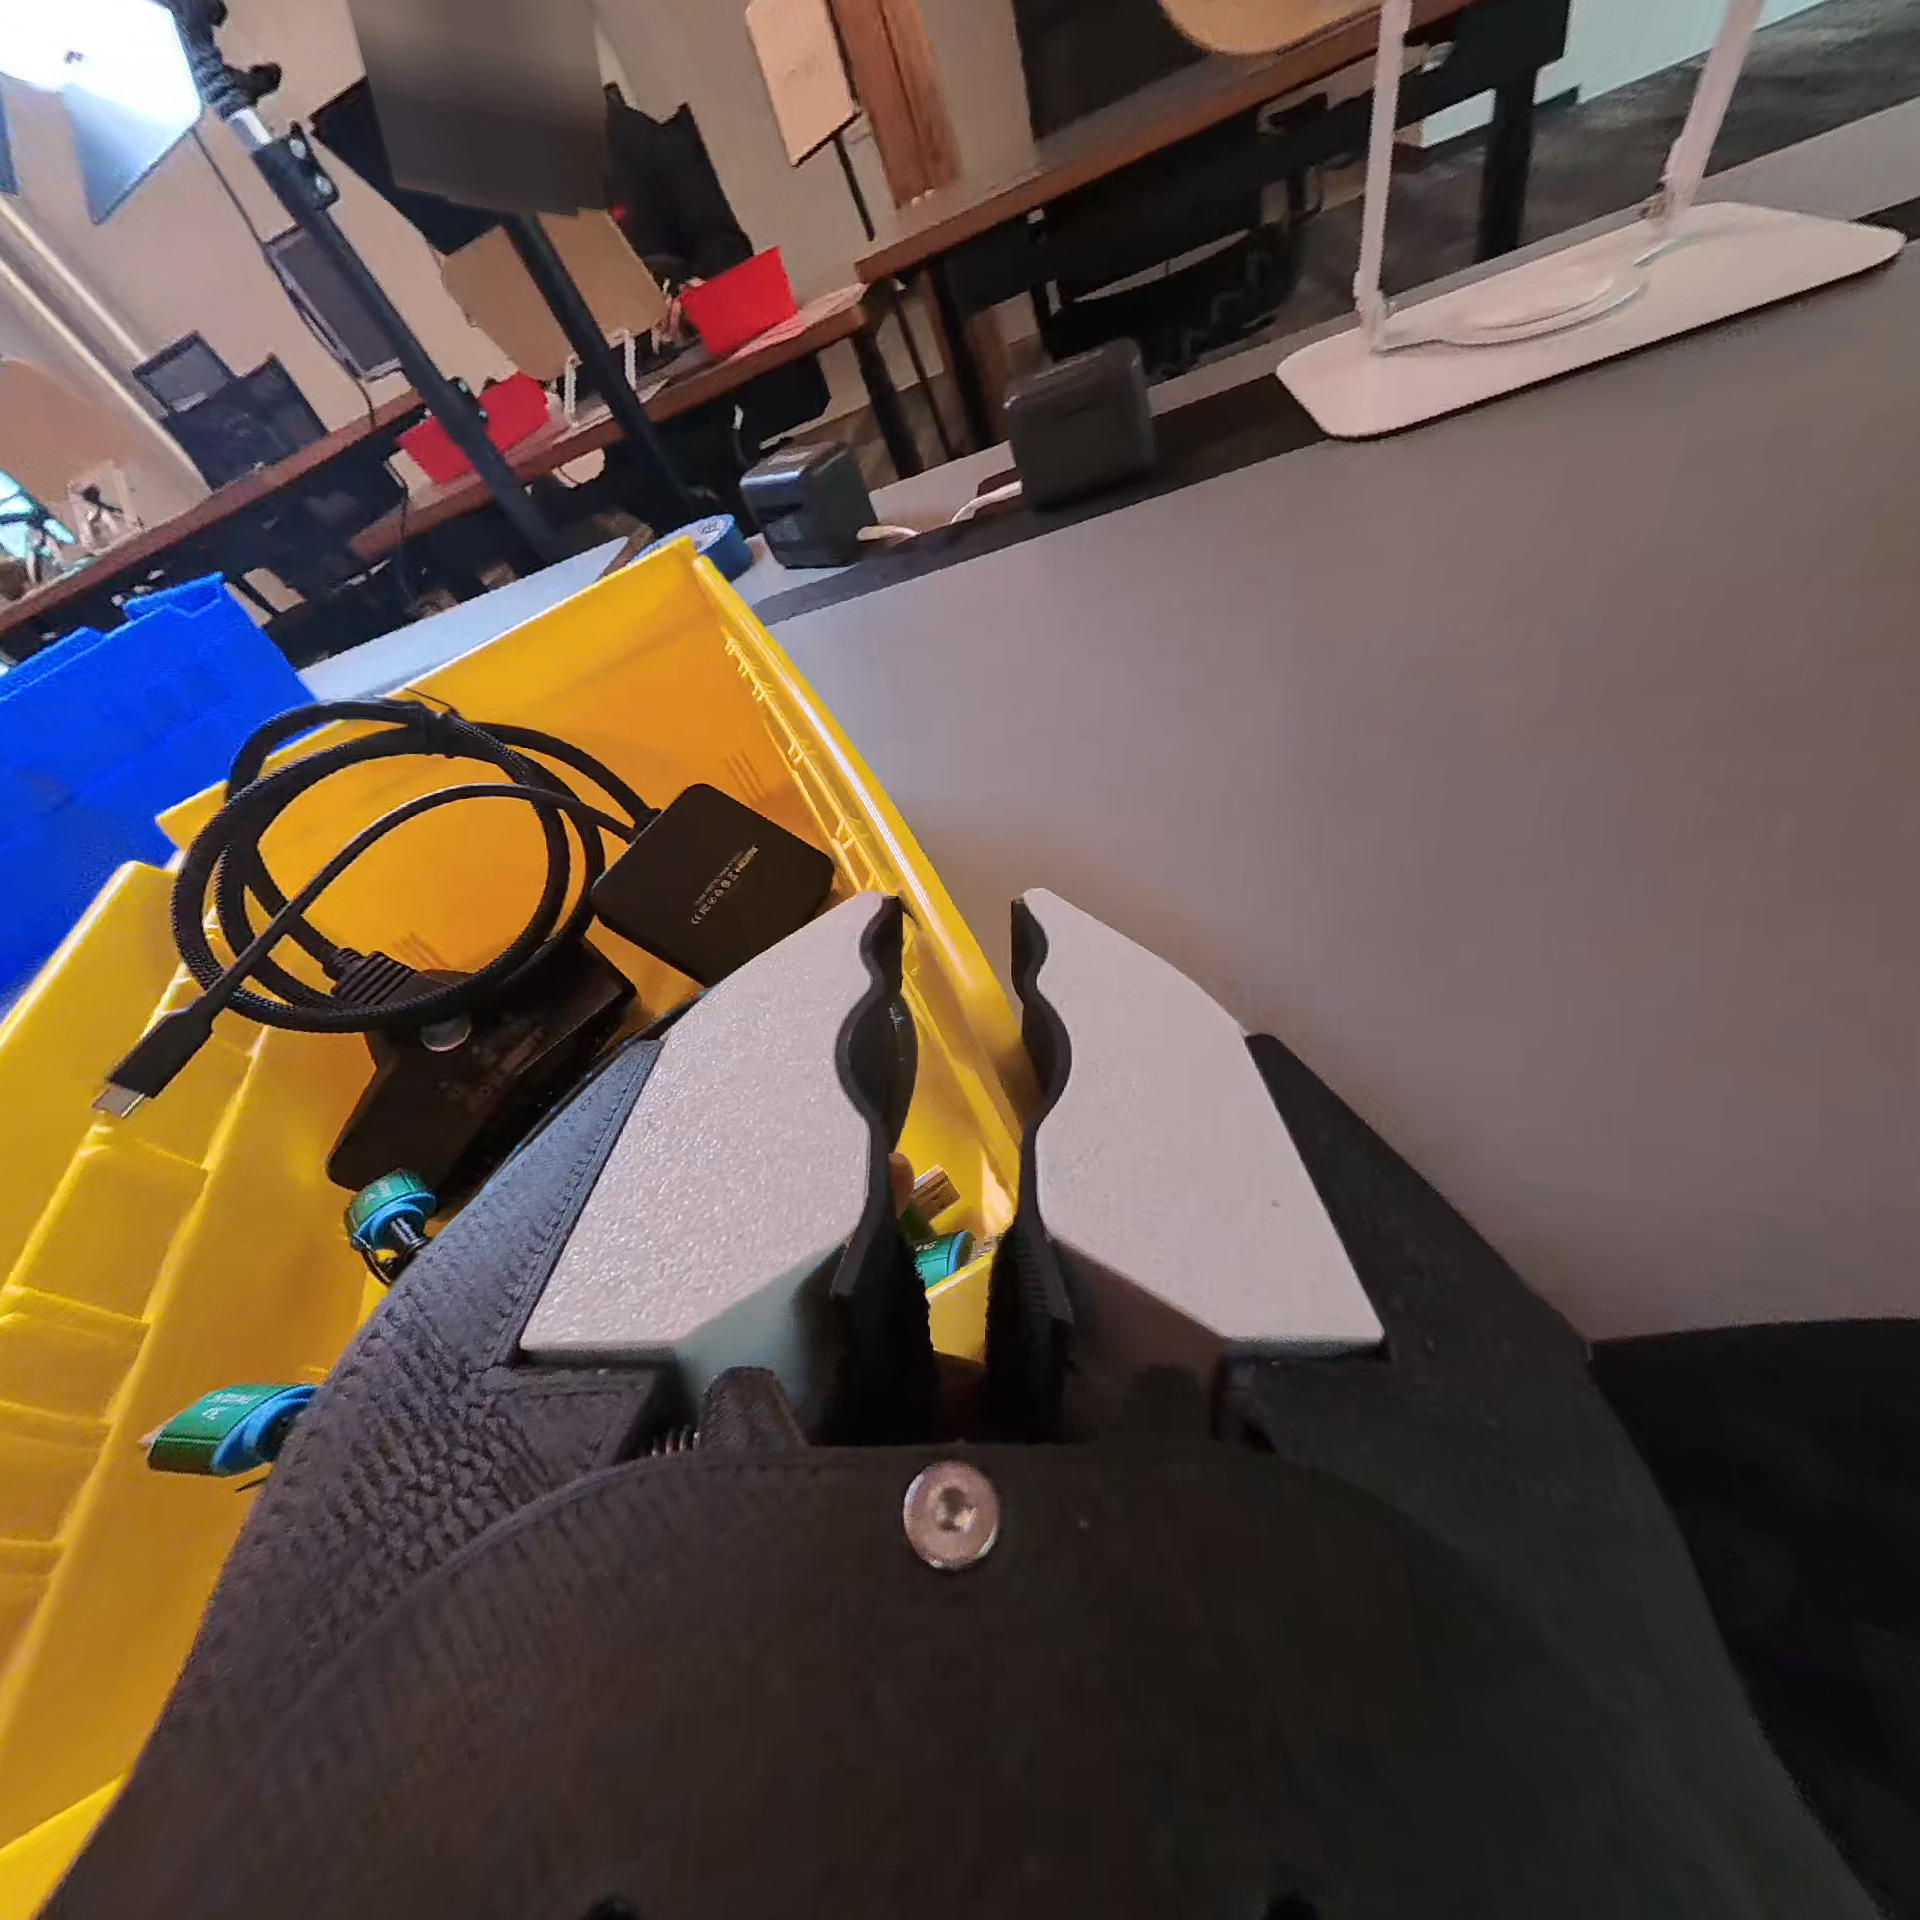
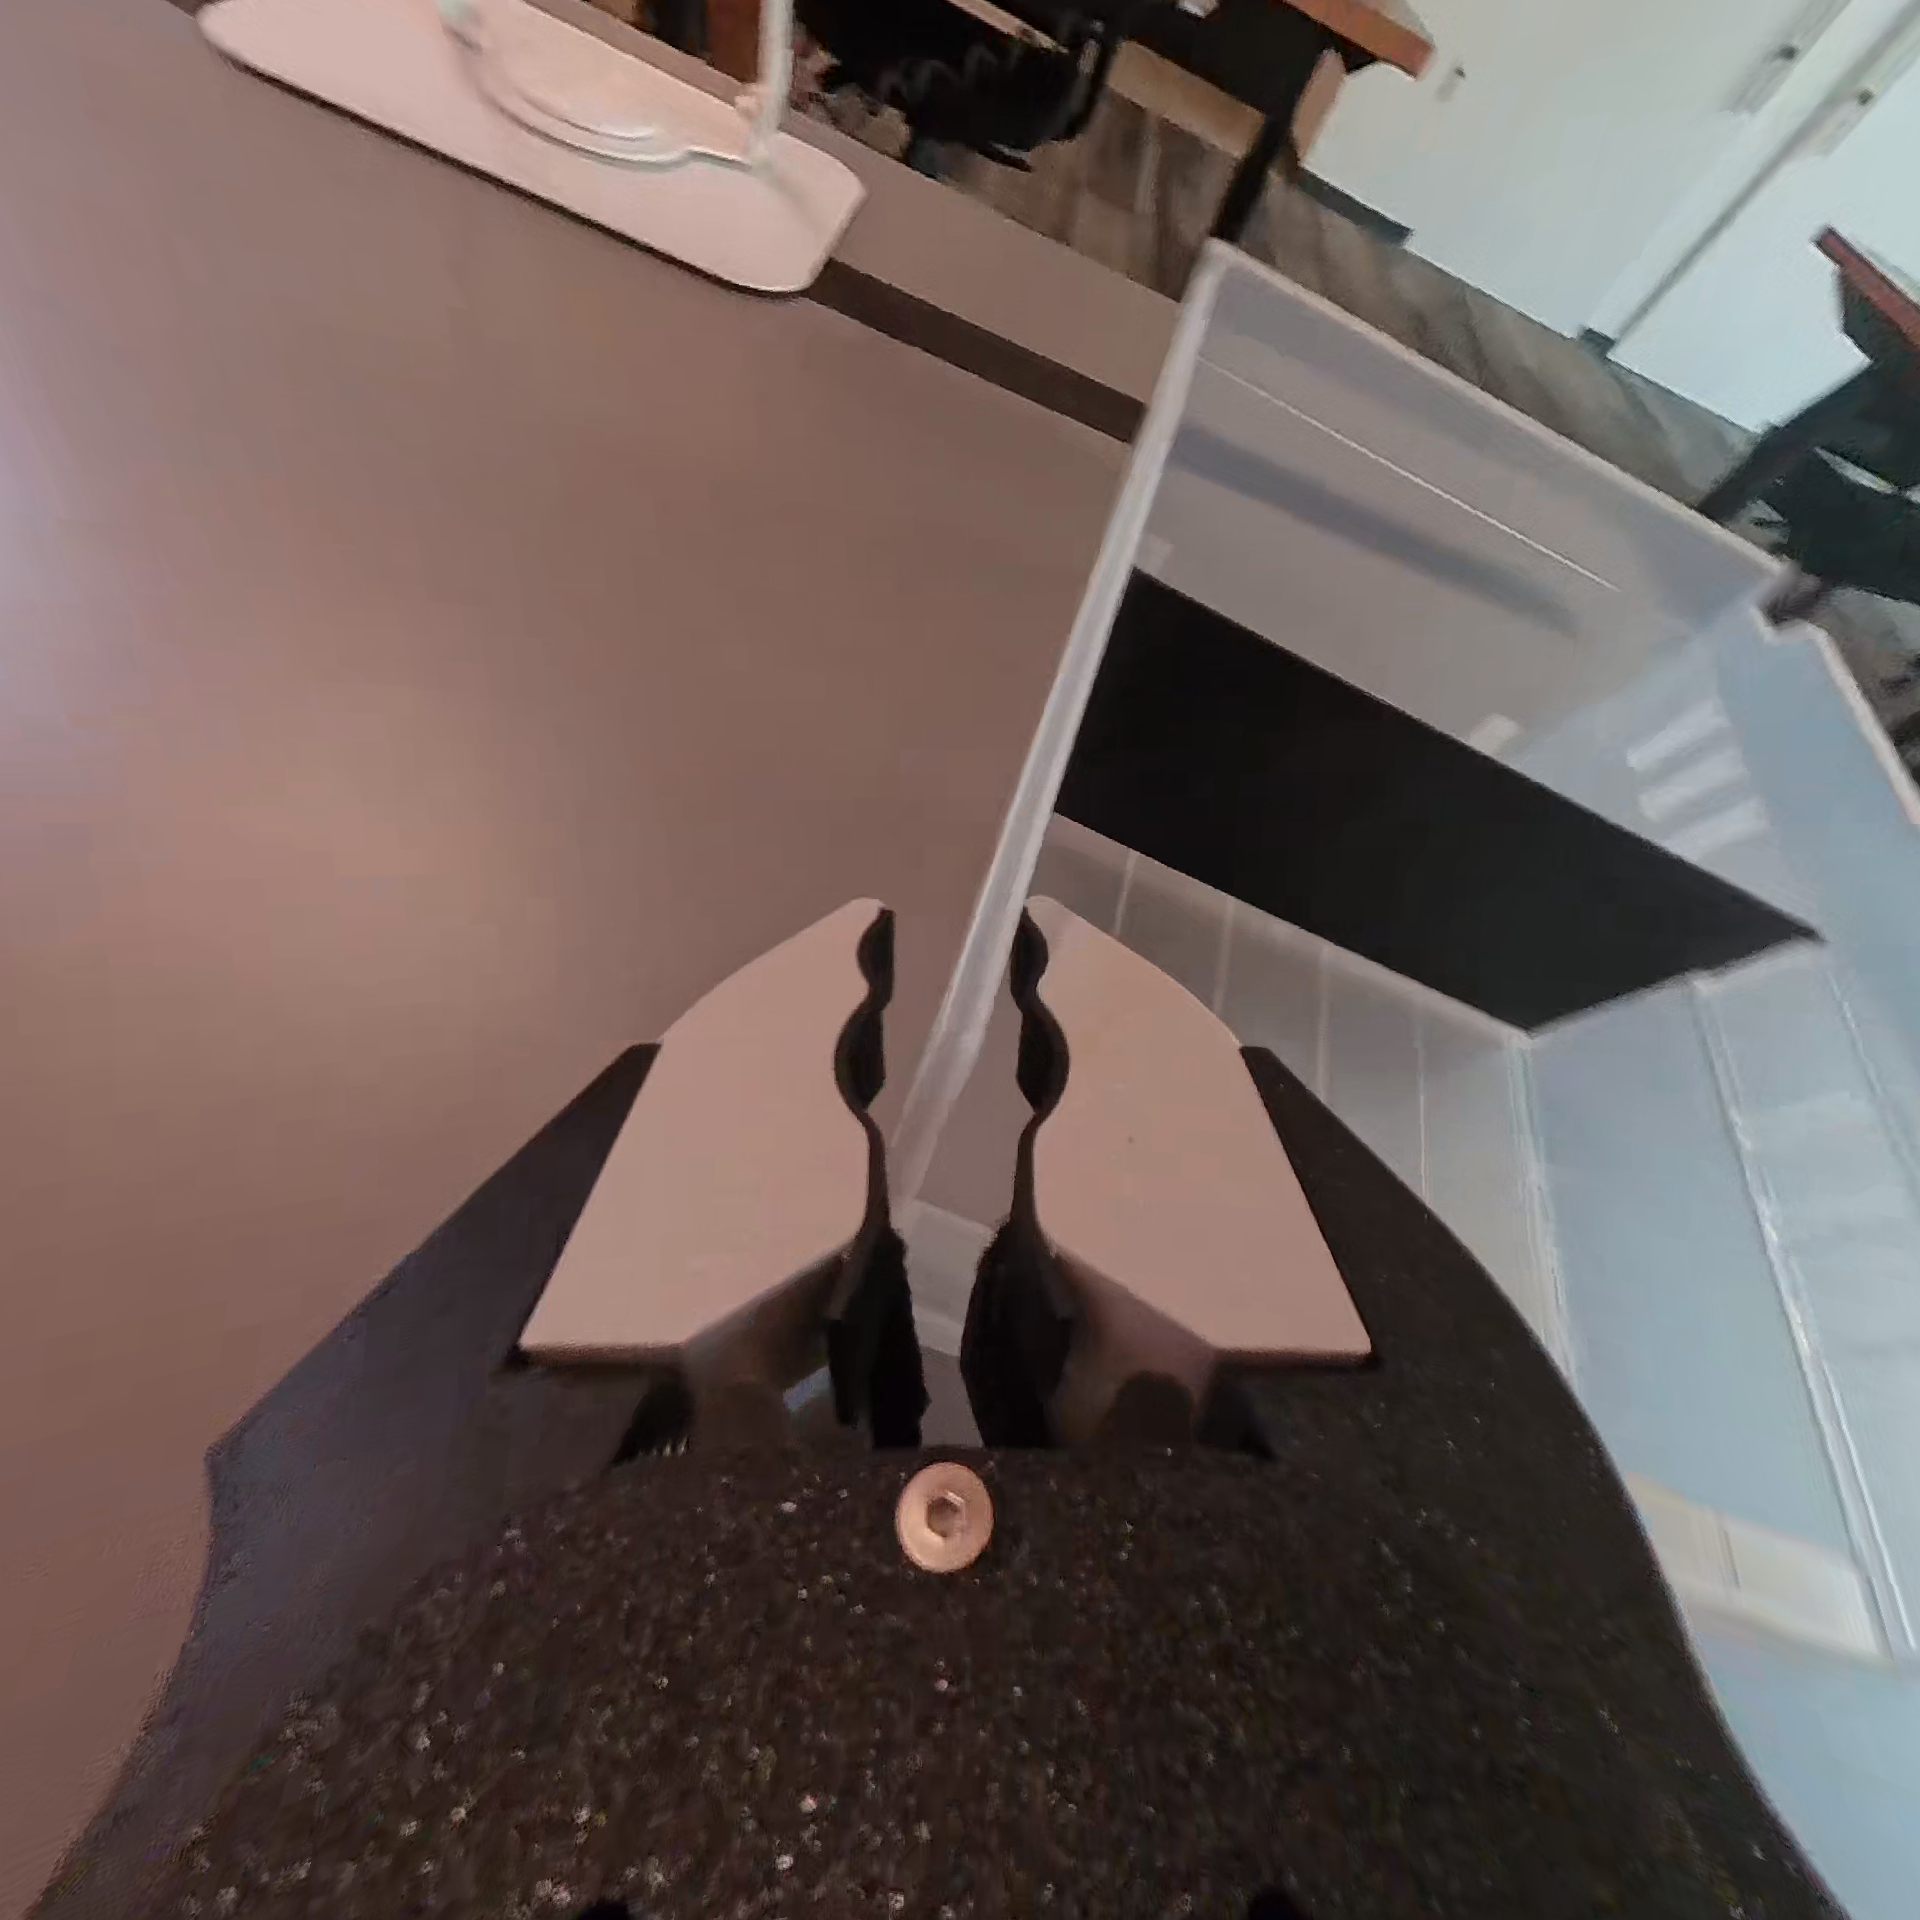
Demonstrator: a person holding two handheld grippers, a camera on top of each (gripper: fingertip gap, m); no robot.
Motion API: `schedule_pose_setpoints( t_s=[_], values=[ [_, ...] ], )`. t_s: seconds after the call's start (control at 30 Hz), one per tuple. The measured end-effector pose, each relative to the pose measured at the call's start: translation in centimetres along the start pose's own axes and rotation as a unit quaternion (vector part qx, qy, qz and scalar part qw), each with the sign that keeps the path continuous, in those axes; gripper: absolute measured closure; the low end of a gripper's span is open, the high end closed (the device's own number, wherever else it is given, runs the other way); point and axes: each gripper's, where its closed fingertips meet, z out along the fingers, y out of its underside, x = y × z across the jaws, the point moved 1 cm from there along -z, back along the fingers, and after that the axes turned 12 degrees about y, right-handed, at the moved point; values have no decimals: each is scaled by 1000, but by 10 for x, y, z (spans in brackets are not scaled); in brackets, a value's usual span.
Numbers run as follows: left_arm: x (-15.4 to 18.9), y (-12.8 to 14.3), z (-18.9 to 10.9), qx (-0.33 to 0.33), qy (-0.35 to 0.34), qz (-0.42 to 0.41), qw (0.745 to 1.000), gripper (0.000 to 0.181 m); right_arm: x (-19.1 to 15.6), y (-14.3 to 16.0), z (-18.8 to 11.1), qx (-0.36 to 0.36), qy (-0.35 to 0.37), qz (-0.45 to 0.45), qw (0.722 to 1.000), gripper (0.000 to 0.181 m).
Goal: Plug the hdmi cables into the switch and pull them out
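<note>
In the left wrist view a yellow bin (image 1: 644, 665) holds two black switch boxes (image 1: 712, 878) (image 1: 468, 1070), a coiled black braided cable (image 1: 384, 862) and several green-and-blue HDMI plugs (image 1: 223, 1423). My left gripper (image 1: 956, 914) hovers over the bin's right rim, jaws a little apart and empty. In the right wrist view my right gripper (image 2: 951, 925) hangs over the left rim of a clear plastic bin (image 2: 1081, 665), jaws a little apart and empty. That view is blurred.
A grey table (image 1: 1403, 831) spreads to the right of the yellow bin. A blue bin (image 1: 114, 717) stands to its left. A white stand base (image 1: 1600, 312) sits at the table's far edge, also in the right wrist view (image 2: 540, 156). Two small black boxes (image 1: 1081, 421) stand there.
</note>
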Motion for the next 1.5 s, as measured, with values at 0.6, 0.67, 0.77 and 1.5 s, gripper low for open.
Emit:
schedule_pose_setpoints(
  t_s=[0.6, 0.67, 0.77, 1.5],
  values=[
    [0, 0, 0, 73, 12, 44, 996, 175, 16, 5, -2, -21, 69, -69, 995, 170],
    [2, 0, 2, 58, -5, 71, 996, 172, 16, 5, -4, -27, 62, -66, 996, 170],
    [5, -1, 6, 43, -11, 91, 995, 168, 16, 5, -4, -26, 58, -65, 996, 170],
    [-75, -77, -54, 94, 195, 7, 976, 116, -81, -75, -81, 362, -249, -46, 897, 88]
  ],
)
